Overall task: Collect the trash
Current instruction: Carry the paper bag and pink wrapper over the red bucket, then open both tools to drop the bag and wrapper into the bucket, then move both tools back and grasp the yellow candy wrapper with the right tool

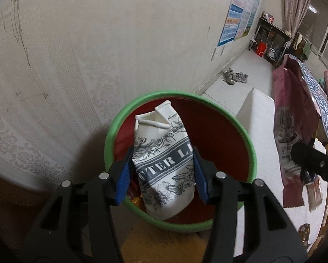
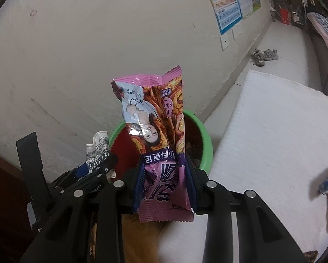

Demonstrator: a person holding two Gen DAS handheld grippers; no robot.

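The white paper bag with black floral print (image 1: pixel 164 164), clamped in the left hand-held gripper (image 1: pixel 161 173), hangs over the green-rimmed red plastic bin (image 1: pixel 247 144). The right hand-held gripper (image 2: pixel 166 182) pinches a pink snack wrapper (image 2: pixel 155 120) near the bin's rim. Delivery step; next, both should likely release over the opening.

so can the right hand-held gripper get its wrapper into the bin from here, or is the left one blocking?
Probably yes. The right hand-held gripper holds the pink wrapper in front of the green-rimmed bin; the left hand-held gripper with its white carton crowds only the left rim, so the right side looks open.
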